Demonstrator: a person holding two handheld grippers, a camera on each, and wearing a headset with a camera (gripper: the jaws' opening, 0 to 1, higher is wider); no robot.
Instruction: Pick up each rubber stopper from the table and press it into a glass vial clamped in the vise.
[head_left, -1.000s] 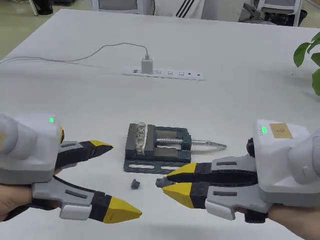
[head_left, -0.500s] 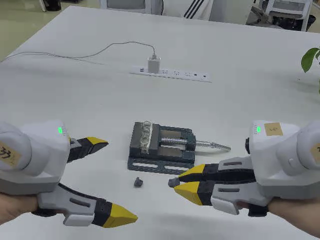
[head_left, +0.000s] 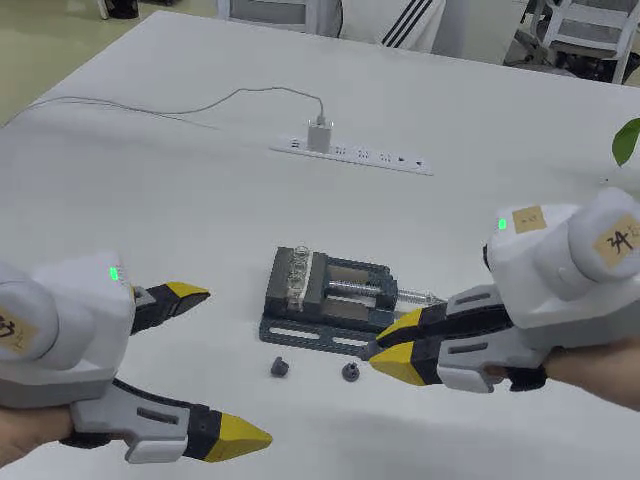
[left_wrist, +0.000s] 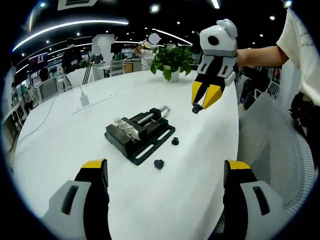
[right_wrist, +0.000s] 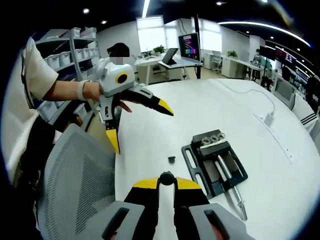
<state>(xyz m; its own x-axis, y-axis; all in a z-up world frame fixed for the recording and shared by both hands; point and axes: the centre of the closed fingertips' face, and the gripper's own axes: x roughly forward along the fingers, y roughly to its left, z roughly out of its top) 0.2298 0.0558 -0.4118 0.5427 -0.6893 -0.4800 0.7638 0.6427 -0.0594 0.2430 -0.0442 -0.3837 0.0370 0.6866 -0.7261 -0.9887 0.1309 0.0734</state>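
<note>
A black vise (head_left: 330, 305) stands at mid-table with a row of glass vials (head_left: 297, 275) clamped in its jaws. In front of it two dark rubber stoppers (head_left: 279, 368) (head_left: 350, 372) lie on the white table. My right gripper (head_left: 372, 353) hovers just right of the nearer one. In the right gripper view it (right_wrist: 166, 181) is shut on a third dark stopper (right_wrist: 166, 177), above the vise (right_wrist: 215, 160). My left gripper (head_left: 239, 365) is wide open at the left, with nothing between its jaws. From it I see the vise (left_wrist: 140, 132) and both loose stoppers (left_wrist: 175, 141) (left_wrist: 159, 163).
A white power strip (head_left: 350, 157) with a plugged charger and its cable lies beyond the vise. A potted plant (left_wrist: 170, 60) stands at the table's far right. A mesh chair (right_wrist: 75, 175) sits by the near table edge.
My right gripper has pulled back to the right and up, away from the stopper lying near its tips. The left gripper stays open. The head camera has shifted.
</note>
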